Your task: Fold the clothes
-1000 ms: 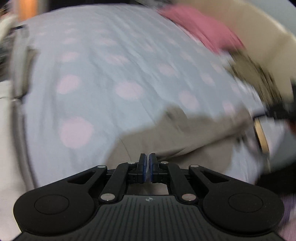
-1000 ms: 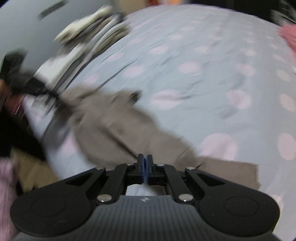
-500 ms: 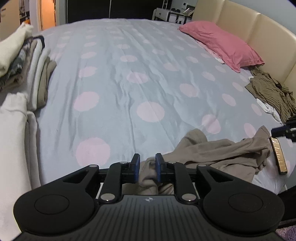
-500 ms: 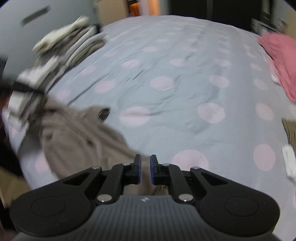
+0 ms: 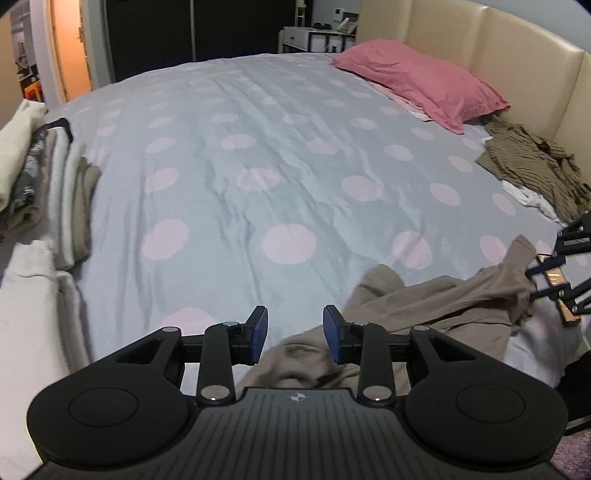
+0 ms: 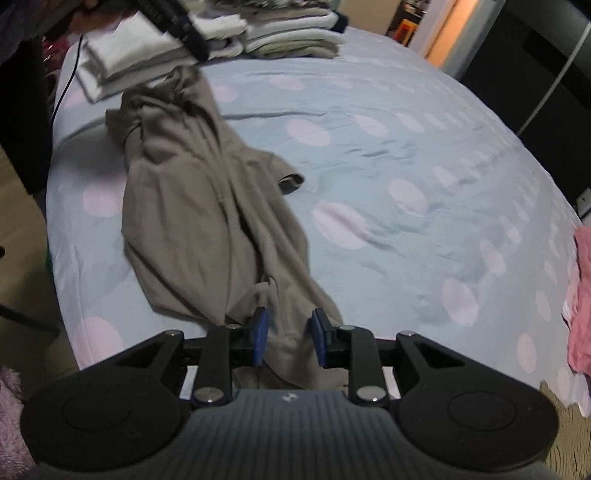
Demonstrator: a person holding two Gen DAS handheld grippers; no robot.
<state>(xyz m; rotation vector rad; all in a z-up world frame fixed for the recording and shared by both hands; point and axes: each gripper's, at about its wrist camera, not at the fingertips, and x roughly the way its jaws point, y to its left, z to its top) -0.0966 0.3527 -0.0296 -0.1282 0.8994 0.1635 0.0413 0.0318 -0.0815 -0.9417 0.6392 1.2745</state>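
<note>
Both jaws just opening: left gripper [image 5: 294, 334], right gripper [image 6: 288, 335] release taupe garment [image 6: 207, 221], cloth slack between pads. Next I regrip edges, spread flat.

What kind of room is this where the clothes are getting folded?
Most likely a bedroom at home: a wide bed with a dotted grey cover, a pink pillow against a padded cream headboard, and stacks of folded laundry along the bed's edge.

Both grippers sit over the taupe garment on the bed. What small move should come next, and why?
Probably re-grip to spread it. The taupe garment lies bunched and twisted on the dotted bedspread. The left gripper and right gripper have just been opening, with cloth lying loose between the pads.
</note>
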